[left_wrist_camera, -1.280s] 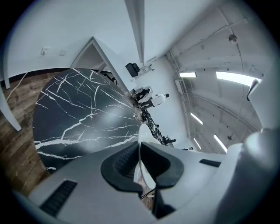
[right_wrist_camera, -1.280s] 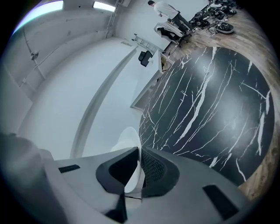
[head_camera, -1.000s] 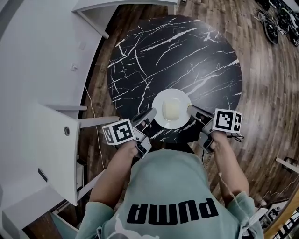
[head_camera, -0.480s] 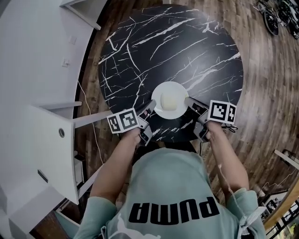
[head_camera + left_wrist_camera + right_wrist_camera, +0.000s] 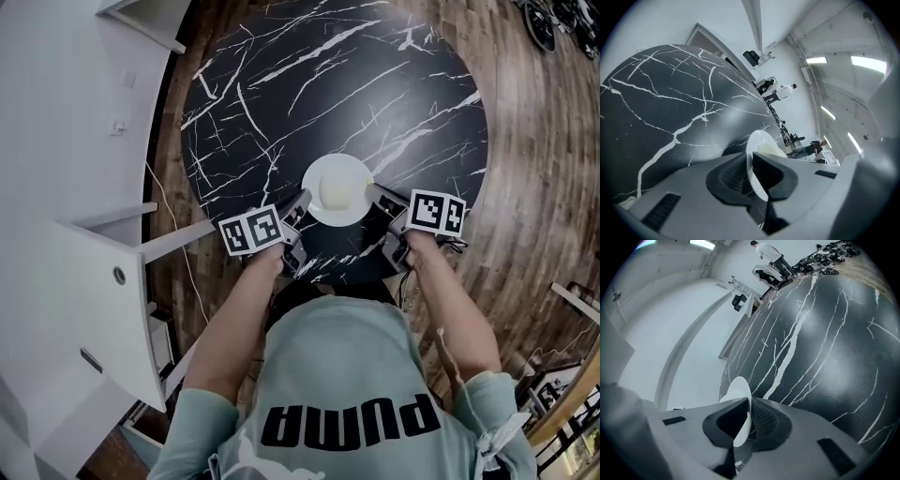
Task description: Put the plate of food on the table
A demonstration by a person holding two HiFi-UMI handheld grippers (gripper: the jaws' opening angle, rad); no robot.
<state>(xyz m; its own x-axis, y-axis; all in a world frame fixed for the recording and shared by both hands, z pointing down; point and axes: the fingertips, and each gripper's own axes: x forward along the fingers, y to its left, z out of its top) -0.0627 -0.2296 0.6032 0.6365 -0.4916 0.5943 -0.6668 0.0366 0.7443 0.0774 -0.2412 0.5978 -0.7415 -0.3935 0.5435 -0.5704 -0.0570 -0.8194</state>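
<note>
A white plate point(image 5: 314, 178) carrying a pale block of food point(image 5: 338, 192) lies over the near part of the round black marble table point(image 5: 309, 94). My left gripper point(image 5: 302, 199) is at the plate's left rim. Its jaws are opening, and in the left gripper view the rim point(image 5: 757, 145) stands between the pads with a little room beside the ribbed one. My left gripper point(image 5: 752, 173) frames that rim, with the food point(image 5: 769, 150) just beyond. My right gripper point(image 5: 373, 193) is shut on the right rim. The plate point(image 5: 736, 390) is pinched between its pads point(image 5: 746, 420).
White cabinets point(image 5: 75, 141) and an open white door panel point(image 5: 103, 309) stand to the left of the table. Wooden floor point(image 5: 534, 187) surrounds it, and bicycles point(image 5: 553, 19) are parked at the far right. A person point(image 5: 766, 249) stands far off.
Both grippers and the plate have moved forward, farther in over the table from its near edge. The plate stays level between them.
</note>
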